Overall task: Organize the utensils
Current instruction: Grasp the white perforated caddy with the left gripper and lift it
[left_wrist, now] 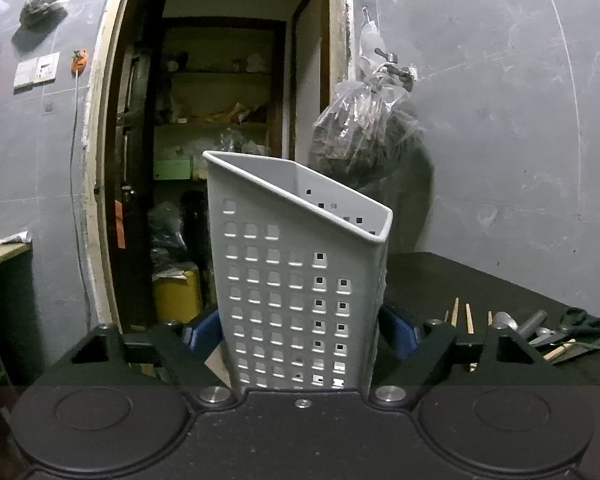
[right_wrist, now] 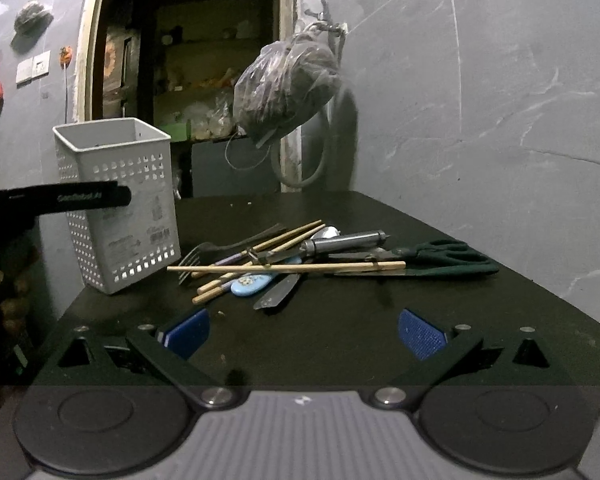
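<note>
Tilted grey holder [left_wrist: 300, 280] beside heaped utensils [right_wrist: 300, 260]

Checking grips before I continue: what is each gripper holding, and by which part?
The left gripper clamps the grey basket by its lower side walls. The right gripper is open, holding nothing.

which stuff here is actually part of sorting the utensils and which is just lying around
For the job:
- grey caddy, held by the left tool
- utensil pile: chopsticks, fork, scissors, blue spoon
- right tool, open over the table

Just there:
- hanging plastic bag
- wall switch
- doorway shelves
</note>
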{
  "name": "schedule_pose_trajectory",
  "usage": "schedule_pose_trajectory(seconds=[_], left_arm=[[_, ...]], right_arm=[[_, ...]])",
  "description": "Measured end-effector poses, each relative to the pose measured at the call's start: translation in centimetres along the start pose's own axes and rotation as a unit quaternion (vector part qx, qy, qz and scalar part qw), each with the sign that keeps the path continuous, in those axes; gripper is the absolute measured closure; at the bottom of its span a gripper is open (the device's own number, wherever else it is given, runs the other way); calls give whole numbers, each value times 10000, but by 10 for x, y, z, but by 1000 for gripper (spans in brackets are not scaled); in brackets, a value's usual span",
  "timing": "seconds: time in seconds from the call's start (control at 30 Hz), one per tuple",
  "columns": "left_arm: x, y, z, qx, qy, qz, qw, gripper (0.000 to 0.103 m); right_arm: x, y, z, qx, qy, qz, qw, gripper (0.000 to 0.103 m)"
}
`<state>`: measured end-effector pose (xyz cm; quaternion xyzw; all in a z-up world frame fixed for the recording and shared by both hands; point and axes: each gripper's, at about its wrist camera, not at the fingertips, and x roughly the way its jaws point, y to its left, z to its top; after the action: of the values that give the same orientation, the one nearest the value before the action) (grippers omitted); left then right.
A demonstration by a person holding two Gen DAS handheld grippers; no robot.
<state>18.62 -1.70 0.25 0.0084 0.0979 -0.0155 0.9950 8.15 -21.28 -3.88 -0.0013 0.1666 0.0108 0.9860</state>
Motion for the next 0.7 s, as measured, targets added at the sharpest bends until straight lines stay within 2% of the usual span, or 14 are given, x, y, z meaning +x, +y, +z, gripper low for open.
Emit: schedule_pose_trajectory(seconds=[0.13, 0.37, 0.7], left_arm=[[0, -2, -2, 11, -10, 6, 10000, 20], [-6, -1, -3, 38, -4, -29, 10000, 20], [-27, -2, -7, 144, 19, -268, 9995, 23]], right_arm=[[0, -2, -3, -35, 6, -139, 9999, 0], [-2, -4, -5, -26, -23, -145, 9999, 0], [-6, -12, -6, -343, -304, -571, 9973, 0]])
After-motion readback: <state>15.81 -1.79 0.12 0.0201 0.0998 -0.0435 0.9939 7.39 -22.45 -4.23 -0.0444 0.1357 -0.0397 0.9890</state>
